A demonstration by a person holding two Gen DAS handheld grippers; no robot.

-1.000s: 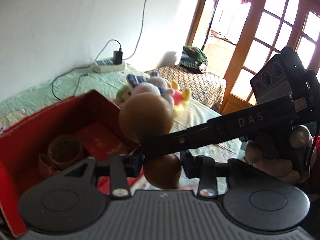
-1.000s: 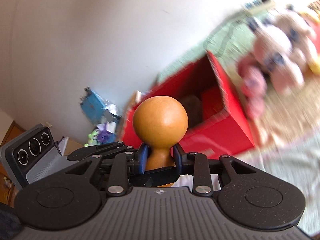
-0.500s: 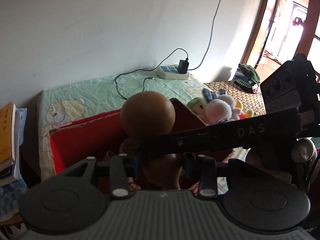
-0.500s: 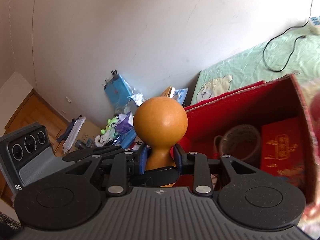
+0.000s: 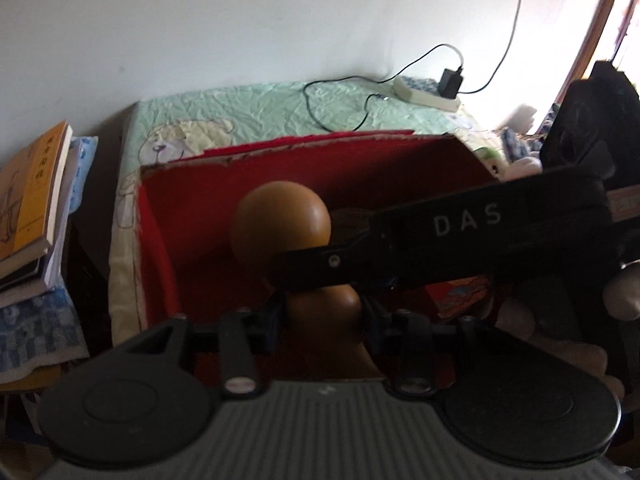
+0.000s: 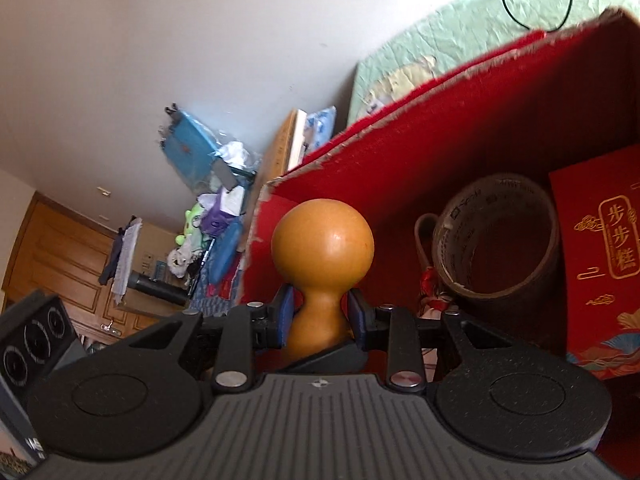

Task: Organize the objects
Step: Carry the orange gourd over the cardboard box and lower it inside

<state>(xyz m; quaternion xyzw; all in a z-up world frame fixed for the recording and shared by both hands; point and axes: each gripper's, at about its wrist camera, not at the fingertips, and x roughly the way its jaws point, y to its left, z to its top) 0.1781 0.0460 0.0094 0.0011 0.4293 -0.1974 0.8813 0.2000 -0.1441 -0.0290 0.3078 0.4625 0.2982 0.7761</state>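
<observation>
The bed point(image 5: 280, 108), spread with a crinkled pale-green quilt printed with a cartoon bear, carries the red box point(image 5: 168, 216), an open cardboard carton with rough torn edges and matte red inner walls. From the right wrist view the same red box point(image 6: 460, 128) fills the right half of the frame.

Inside it, a flat red packet point(image 6: 600, 264) with gold Chinese characters lies against the right side, and just left of it lies a roll of brown tape point(image 6: 496, 248), its hollow core facing the camera, printing visible on the inner ring.

The gourd point(image 6: 322, 244), smooth, glossy and orange-brown, has a round bulb above a narrow waist. The right gripper point(image 6: 320, 314) is clenched on that waist, its blue pads pressing both sides, bulb standing beyond the fingertips over the box's left end. In the left wrist view the gourd point(image 5: 280, 228) sits in shadow above the box interior; the right tool's black bar marked "DAS" crosses in front of its waist. The left gripper point(image 5: 322, 316) is closed against the lower body, its fingers flanking it tightly.

A stack of books point(image 5: 32, 204) stands left of the bed. A white power strip point(image 5: 424, 94) with a black charger lies near the wall.
</observation>
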